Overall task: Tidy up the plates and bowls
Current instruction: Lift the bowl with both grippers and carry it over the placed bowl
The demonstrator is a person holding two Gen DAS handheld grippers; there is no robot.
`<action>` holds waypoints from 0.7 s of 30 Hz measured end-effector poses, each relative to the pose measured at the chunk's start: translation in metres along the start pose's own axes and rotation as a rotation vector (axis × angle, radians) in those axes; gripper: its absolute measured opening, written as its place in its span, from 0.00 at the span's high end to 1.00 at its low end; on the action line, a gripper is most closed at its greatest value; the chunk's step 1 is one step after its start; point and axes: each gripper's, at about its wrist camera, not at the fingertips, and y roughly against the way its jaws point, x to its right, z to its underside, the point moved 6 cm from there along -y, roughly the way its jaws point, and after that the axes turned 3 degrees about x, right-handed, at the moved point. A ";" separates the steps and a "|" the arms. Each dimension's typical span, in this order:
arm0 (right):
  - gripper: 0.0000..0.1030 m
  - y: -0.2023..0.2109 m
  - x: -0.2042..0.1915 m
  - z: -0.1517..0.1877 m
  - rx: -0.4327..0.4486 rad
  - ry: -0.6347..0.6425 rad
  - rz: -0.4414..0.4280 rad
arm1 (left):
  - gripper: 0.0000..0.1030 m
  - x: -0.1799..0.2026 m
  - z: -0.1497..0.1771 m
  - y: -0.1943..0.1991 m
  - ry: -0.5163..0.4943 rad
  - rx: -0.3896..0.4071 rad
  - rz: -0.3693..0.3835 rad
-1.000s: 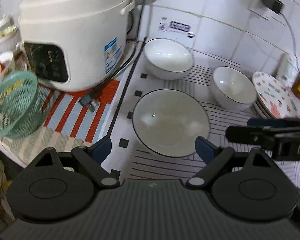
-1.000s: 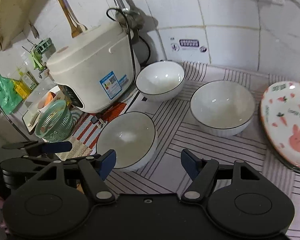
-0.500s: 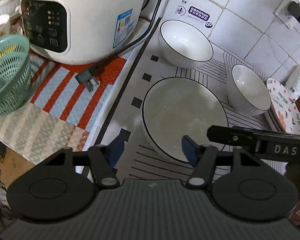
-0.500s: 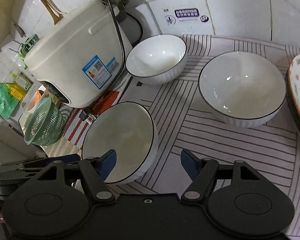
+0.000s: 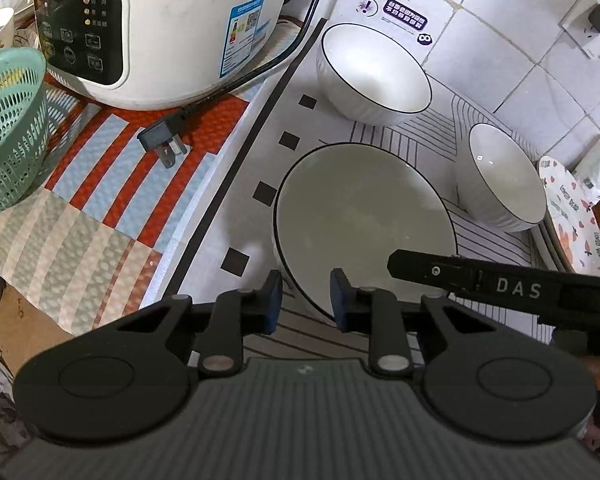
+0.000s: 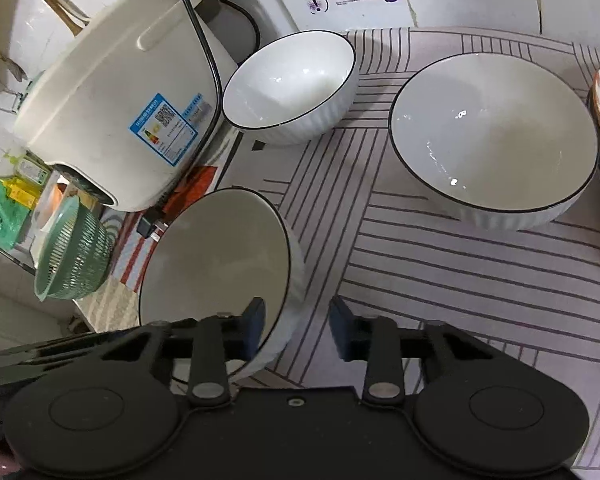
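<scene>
Three white bowls with dark rims stand on a striped mat (image 6: 460, 280). The near bowl (image 5: 364, 220) (image 6: 216, 264) has both grippers straddling its rim. My left gripper (image 5: 305, 296) has its jaws partly closed around the near rim, one finger on each side. My right gripper (image 6: 296, 326) straddles the right rim, jaws narrowed, a gap still showing. The far bowl (image 5: 374, 74) (image 6: 290, 88) sits by the wall. The right bowl (image 5: 500, 180) (image 6: 494, 136) stands next to patterned plates (image 5: 572, 216).
A white rice cooker (image 5: 160, 28) (image 6: 112, 112) stands at the left with its cord and plug (image 5: 162, 142) on a red striped mat. A green basket (image 5: 8, 128) (image 6: 74, 260) sits at the counter's left edge. Tiled wall behind.
Both grippers moved forward and down onto the near bowl. Their jaws narrowed from wide open to close around its rim.
</scene>
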 end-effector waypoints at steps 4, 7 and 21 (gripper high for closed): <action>0.77 -0.002 -0.006 0.001 0.008 0.024 0.001 | 0.78 0.002 0.000 -0.001 0.002 -0.008 -0.012; 0.79 -0.003 -0.008 0.002 0.014 0.052 0.020 | 0.80 0.005 0.001 0.001 -0.011 -0.012 -0.023; 0.80 0.048 0.000 0.009 0.059 0.027 0.014 | 0.80 0.037 0.012 0.037 -0.067 0.003 0.015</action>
